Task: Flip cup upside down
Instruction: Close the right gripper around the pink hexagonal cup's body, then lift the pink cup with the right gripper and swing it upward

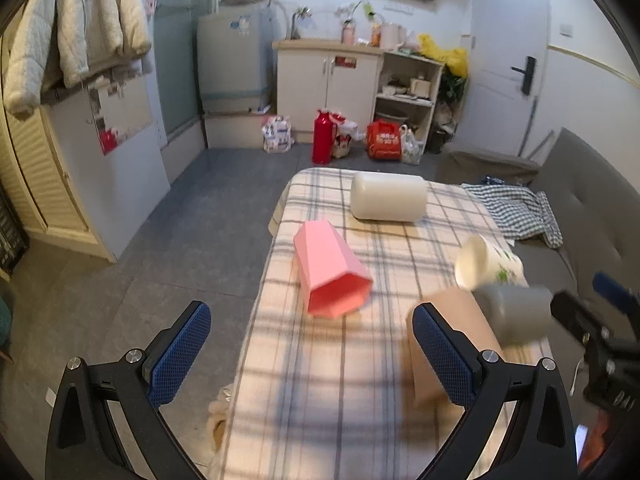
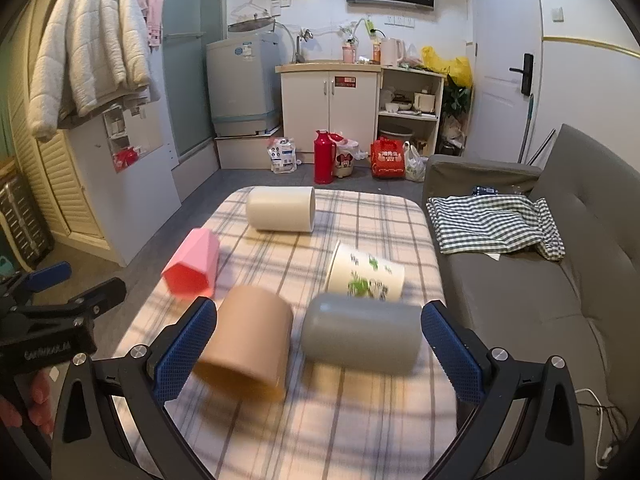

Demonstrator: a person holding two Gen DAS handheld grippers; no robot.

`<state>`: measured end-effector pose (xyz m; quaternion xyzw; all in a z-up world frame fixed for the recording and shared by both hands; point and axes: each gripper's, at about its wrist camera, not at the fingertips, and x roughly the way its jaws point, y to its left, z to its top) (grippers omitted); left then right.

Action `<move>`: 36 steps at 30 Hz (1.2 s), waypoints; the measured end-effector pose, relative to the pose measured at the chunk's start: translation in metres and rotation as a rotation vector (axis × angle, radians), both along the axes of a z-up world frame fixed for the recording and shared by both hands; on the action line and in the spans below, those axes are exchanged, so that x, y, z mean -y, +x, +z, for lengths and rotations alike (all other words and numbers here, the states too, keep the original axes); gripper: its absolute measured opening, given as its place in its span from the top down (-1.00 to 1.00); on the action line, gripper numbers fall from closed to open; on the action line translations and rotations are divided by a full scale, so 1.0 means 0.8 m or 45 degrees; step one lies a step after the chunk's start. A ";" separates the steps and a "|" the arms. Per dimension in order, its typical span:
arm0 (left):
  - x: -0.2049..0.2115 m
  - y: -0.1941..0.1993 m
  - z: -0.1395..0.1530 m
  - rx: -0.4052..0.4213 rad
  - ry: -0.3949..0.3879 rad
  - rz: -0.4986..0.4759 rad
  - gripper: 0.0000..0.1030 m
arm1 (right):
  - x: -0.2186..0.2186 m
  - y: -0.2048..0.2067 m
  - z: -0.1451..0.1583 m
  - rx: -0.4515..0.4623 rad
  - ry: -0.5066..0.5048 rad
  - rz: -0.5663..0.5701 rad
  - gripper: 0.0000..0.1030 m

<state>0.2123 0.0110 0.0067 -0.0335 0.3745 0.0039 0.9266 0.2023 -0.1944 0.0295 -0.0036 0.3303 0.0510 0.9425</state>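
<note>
Several cups lie on their sides on the plaid-covered table [image 2: 340, 420]. In the right wrist view: a tan cup [image 2: 248, 348], a grey cup [image 2: 360, 332], a white cup with green print [image 2: 366, 276], a pink faceted cup [image 2: 192, 268] and a cream cup [image 2: 280, 209]. My right gripper [image 2: 320, 348] is open, its fingers straddling the tan and grey cups. In the left wrist view my left gripper [image 1: 312, 356] is open and empty above the table's near left part, short of the pink cup [image 1: 330, 270]. The cream cup [image 1: 388, 196] lies beyond.
A grey sofa [image 2: 540, 280] with a checked cloth [image 2: 496, 220] runs along the table's right side. The floor drops off at the table's left edge. A red thermos [image 2: 323, 156], bags and white cabinets [image 2: 328, 100] stand at the far wall.
</note>
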 end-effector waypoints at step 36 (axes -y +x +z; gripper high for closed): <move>0.019 0.009 -0.057 -0.294 -0.027 -0.114 -0.37 | 0.027 0.017 0.010 0.003 -0.020 -0.043 -1.00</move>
